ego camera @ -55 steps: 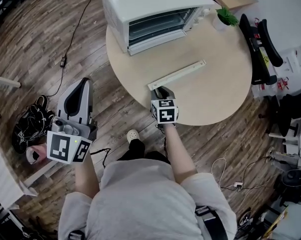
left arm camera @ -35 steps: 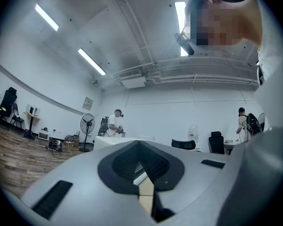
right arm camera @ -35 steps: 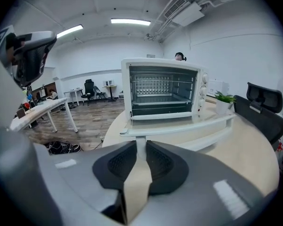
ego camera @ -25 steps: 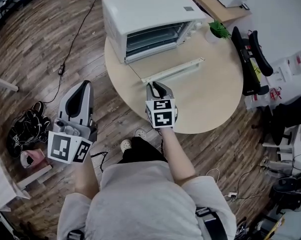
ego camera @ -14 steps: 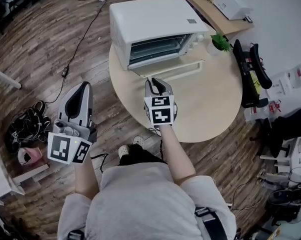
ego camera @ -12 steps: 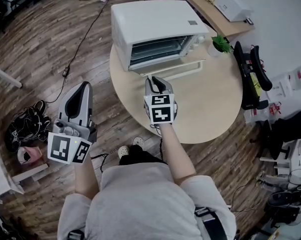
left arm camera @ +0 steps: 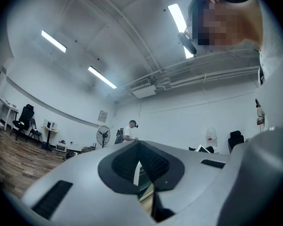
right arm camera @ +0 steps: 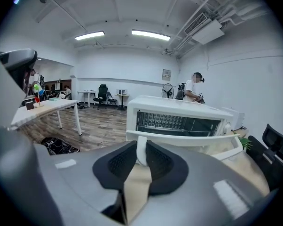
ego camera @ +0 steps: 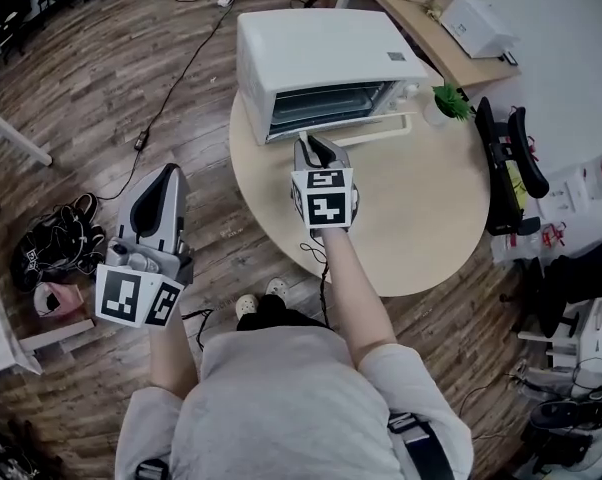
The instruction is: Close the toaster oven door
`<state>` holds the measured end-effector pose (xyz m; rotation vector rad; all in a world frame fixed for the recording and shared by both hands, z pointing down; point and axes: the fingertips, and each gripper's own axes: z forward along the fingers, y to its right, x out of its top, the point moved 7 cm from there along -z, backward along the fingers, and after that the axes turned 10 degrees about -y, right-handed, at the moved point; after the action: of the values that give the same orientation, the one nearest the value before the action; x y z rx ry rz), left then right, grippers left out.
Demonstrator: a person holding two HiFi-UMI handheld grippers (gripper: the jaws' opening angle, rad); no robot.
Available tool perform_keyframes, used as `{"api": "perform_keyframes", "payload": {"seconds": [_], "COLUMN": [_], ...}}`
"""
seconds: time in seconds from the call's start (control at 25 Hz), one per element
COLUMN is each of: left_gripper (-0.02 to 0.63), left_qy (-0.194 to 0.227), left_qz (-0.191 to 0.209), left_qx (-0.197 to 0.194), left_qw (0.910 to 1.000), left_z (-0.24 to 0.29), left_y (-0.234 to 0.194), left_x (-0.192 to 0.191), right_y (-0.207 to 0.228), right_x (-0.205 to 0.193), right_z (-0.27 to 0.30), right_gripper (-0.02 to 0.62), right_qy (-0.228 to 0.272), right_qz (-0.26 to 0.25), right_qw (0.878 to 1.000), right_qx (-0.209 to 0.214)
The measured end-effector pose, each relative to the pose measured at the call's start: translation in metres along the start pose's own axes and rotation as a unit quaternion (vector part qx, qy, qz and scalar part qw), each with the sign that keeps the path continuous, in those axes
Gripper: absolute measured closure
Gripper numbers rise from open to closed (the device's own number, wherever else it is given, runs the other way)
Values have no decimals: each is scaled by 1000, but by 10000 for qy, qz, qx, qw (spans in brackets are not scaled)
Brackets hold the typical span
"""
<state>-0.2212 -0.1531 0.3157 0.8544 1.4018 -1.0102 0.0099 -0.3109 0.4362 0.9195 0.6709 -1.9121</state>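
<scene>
Head view: round desk (ego camera: 421, 208), pale and smooth. Oven (ego camera: 321, 48): white metal box at the desk's far edge, wire rack (right arm camera: 174, 121) showing inside. Door (right arm camera: 179, 139): white frame, tilted partway up, not yet shut; I judge only the last swing is left. Handle (right arm camera: 141, 150): white post clamped in my right tongs (ego camera: 311, 146), ribbed black pads (right arm camera: 120, 164). Left tongs (left arm camera: 139, 149): pressed together, empty, off the desk over the plank floor (ego camera: 101, 88).
</scene>
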Motion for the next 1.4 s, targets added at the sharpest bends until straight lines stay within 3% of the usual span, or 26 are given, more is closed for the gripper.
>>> {"api": "perform_keyframes", "payload": {"seconds": [1.4], "left_gripper": [600], "left_qy": [56], "left_qz": [23], "left_qx": [887], "left_qw": [9960], "left_z": [-42], "left_y": [-16], "left_x": [3], "right_y": [8], "right_x": [63], "right_z": [43], "right_gripper": [522], "right_qy": [165], "right_qz": [-264], "right_qw": [9994], "right_qx": [143]}}
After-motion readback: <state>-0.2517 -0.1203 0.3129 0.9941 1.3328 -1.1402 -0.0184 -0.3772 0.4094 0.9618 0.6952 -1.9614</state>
